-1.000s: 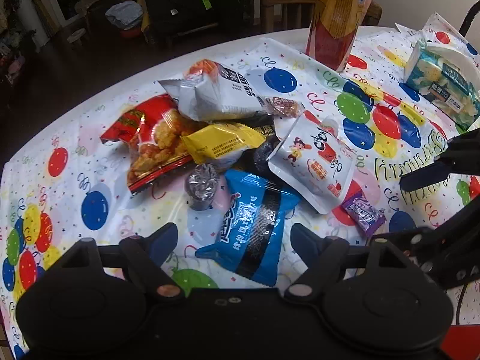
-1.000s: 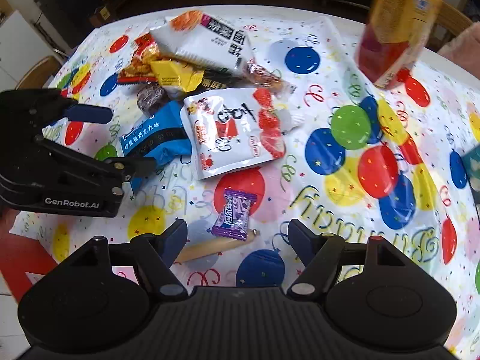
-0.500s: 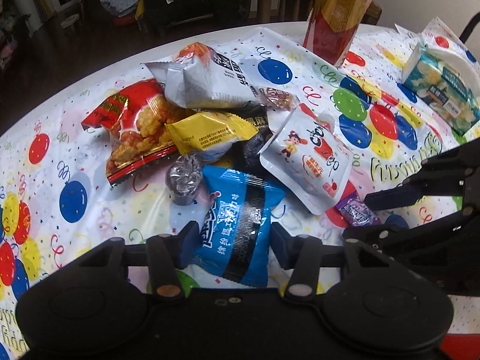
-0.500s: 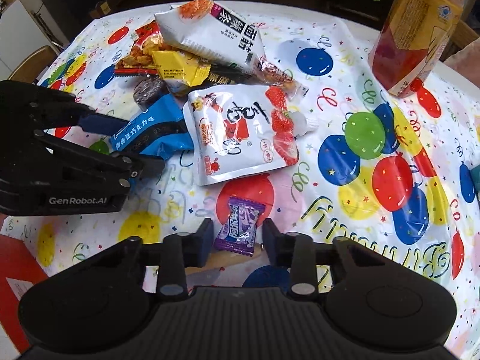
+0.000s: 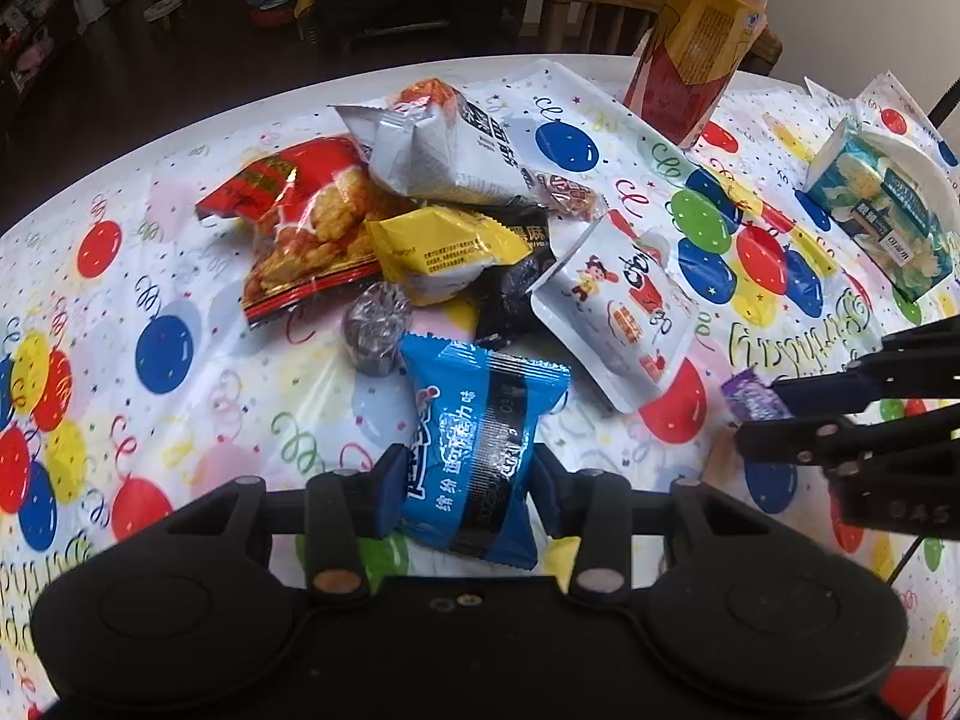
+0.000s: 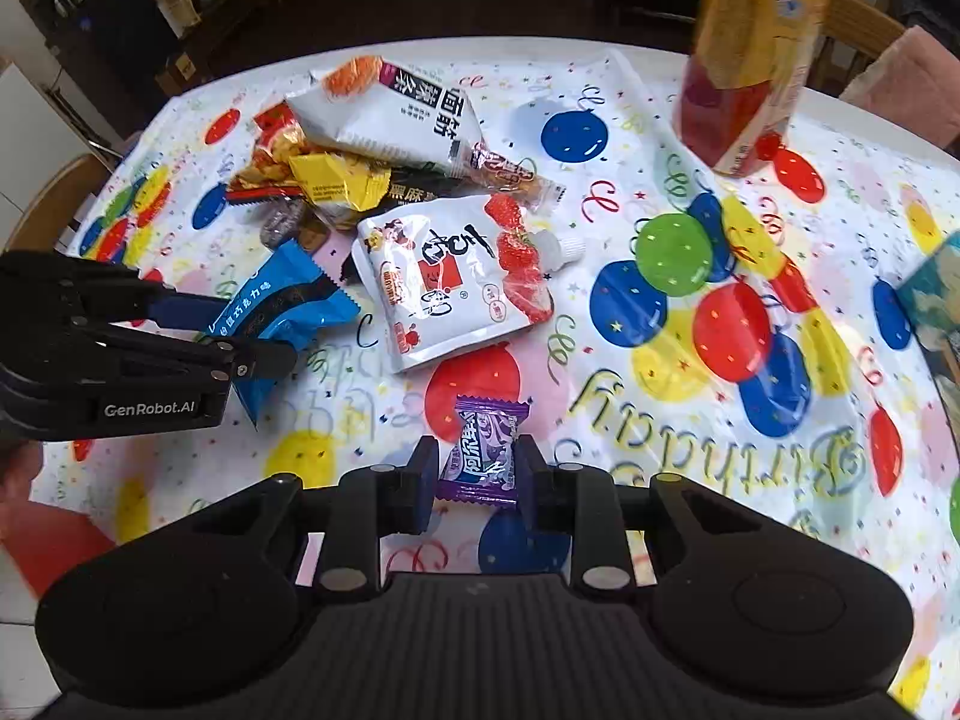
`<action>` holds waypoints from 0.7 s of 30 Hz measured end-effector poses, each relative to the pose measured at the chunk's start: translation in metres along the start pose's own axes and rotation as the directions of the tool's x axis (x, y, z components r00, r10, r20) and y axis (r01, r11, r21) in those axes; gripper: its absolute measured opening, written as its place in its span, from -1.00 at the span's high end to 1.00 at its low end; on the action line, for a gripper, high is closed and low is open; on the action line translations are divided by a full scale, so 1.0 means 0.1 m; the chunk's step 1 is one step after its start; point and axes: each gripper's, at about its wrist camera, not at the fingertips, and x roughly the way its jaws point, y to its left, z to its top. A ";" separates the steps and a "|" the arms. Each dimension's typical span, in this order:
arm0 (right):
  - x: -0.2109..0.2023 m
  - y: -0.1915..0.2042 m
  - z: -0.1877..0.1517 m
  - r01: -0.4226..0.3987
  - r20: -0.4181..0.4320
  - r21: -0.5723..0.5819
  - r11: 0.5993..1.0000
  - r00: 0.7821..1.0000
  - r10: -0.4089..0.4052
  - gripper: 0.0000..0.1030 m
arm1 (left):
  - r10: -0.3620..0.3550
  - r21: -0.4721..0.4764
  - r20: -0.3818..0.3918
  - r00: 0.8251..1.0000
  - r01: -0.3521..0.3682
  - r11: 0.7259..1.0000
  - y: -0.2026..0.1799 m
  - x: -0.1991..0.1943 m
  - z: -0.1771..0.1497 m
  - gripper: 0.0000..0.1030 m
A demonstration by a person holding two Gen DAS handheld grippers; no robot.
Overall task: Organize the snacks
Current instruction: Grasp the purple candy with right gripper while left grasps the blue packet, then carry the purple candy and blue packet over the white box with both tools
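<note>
My left gripper (image 5: 465, 489) is shut on a blue snack packet (image 5: 477, 444), also seen from the side as the blue packet (image 6: 282, 312) in the right wrist view. My right gripper (image 6: 474, 477) is shut on a small purple candy (image 6: 483, 453); that purple candy (image 5: 750, 399) also shows in the left wrist view. Behind lies a heap: a white strawberry pouch (image 6: 450, 279), a yellow packet (image 5: 447, 249), a red chip bag (image 5: 300, 222), a white-and-black bag (image 5: 444, 150), a black packet (image 5: 516, 294) and a foil-wrapped sweet (image 5: 375, 330).
A balloon-print birthday cloth (image 6: 690, 390) covers the round table. A tall orange-and-red bottle (image 5: 699, 42) stands at the back. A teal tissue pack (image 5: 882, 210) lies at the right. Wooden chairs (image 5: 600, 0) and dark furniture stand beyond the far edge.
Both grippers went from open to shut: the left closed on the blue packet, the right on the purple candy. Both moved forward over the table.
</note>
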 end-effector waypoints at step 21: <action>-1.13 0.35 -0.56 -0.044 0.083 0.034 0.998 0.996 0.041 0.49 | -0.039 -0.044 0.074 0.997 0.042 0.998 -0.02 -1.08 -0.42 0.22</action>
